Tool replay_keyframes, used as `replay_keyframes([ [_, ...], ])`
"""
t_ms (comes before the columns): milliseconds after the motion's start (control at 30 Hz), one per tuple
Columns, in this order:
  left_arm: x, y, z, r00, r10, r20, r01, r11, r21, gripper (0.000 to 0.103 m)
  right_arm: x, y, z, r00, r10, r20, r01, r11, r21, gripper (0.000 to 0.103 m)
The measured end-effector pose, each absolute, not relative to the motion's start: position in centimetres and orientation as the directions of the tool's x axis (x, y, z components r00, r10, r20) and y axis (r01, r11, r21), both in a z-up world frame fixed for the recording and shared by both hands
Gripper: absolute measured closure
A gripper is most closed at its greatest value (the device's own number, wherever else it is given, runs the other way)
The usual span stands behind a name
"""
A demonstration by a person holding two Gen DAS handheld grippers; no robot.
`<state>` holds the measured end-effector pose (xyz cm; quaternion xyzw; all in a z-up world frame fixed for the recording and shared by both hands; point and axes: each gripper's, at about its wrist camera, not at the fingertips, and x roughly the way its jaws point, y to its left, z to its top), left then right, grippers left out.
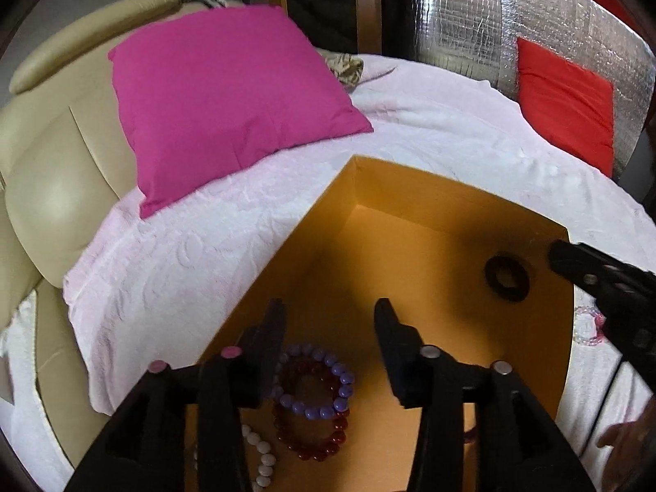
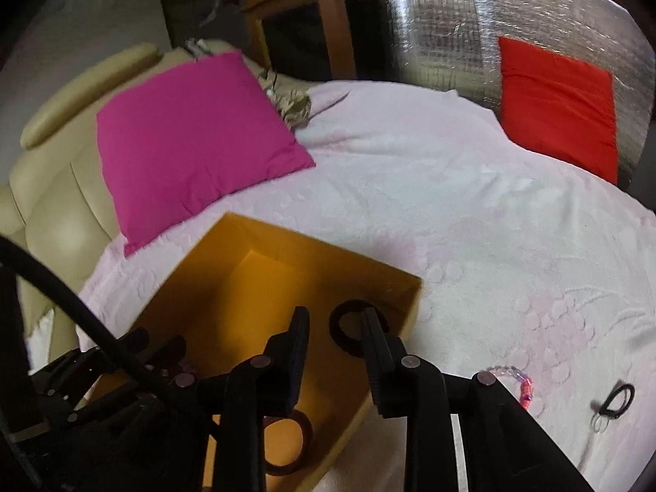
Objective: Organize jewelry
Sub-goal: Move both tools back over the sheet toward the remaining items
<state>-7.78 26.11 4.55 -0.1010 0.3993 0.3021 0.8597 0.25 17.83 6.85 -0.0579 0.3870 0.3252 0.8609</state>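
1. Inside: orange box [image 1: 430, 254] on a pale pink blanket [image 1: 184, 262], open-topped, holding several pieces of jewelry.
2. Purple bracelet [image 1: 328, 385], beaded, lying on a dark red bracelet [image 1: 324, 447] on the box floor, near corner.
3. White beads [image 1: 262, 455], a strand beside the red bracelet, partly hidden by the left gripper.
4. Black bangle [image 1: 506, 276], flat on the box floor by the far right wall; seen in the right wrist view at [image 2: 348, 328].
5. Brown bangle [image 2: 287, 447], lower in the box, partly hidden.
6. Pink bracelet [image 2: 518, 381], translucent beads, on the blanket outside the box, to its right.
7. Black ring [image 2: 617, 399], small loop on the blanket, farther right.
8. Left gripper [image 1: 330, 320], jaws wide, empty, above the purple bracelet.
9. Right gripper [image 2: 334, 328], jaws apart, empty, over the black bangle.
10. Magenta pillow [image 1: 229, 102] and red pillow [image 1: 566, 98] at the blanket's far edges.
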Motion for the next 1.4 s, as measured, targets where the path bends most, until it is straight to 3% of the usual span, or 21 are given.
replay_keyframes([
  [67, -7.7, 25.4, 5.1, 0.501, 0.473, -0.724, -0.603, 0.792, 0.1, 0.045, 0.0, 16.4, 7.5, 0.504, 0.525, -0.686, -0.594, 0.787, 0.167, 0.067],
  [133, -7.7, 24.5, 5.7, 0.519, 0.494, -0.698, -0.597, 0.794, 0.119, 0.037, -0.3, 14.5, 8.1, 0.538, 0.529, -0.656, -0.571, 0.802, 0.179, 0.043],
  [233, -7.6, 22.8, 6.7, 0.542, 0.534, -0.649, -0.588, 0.793, 0.161, 0.033, -0.5, 10.7, 9.0, 0.588, 0.52, -0.619, -0.52, 0.83, 0.204, 0.039],
  [400, -7.0, 19.1, 7.9, 0.596, 0.542, -0.592, -0.543, 0.815, 0.2, 0.024, -0.8, 4.1, 8.7, 0.63, 0.424, -0.65, -0.401, 0.895, 0.196, 0.03],
  [800, -4.8, 7.6, 7.7, 0.719, 0.425, -0.55, -0.306, 0.904, 0.298, 0.021, 0.4, -6.9, 3.2, 0.549, 0.214, -0.808, -0.118, 0.977, 0.179, 0.03],
  [1033, -3.0, 3.3, 5.5, 0.713, 0.341, -0.613, -0.16, 0.93, 0.332, 0.021, 1.2, -10.1, 0.7, 0.463, 0.169, -0.87, -0.037, 0.984, 0.172, 0.03],
  [1267, -1.5, 2.4, 3.1, 0.63, 0.23, -0.742, -0.091, 0.97, 0.224, 0.021, 0.3, -9.1, 0.4, 0.494, 0.11, -0.863, -0.1, 0.993, 0.07, 0.03],
  [1400, -1.7, 2.3, 1.9, 0.608, 0.209, -0.766, -0.08, 0.976, 0.203, 0.021, -0.1, -9.3, 0.5, 0.508, 0.098, -0.856, -0.11, 0.993, 0.048, 0.04],
])
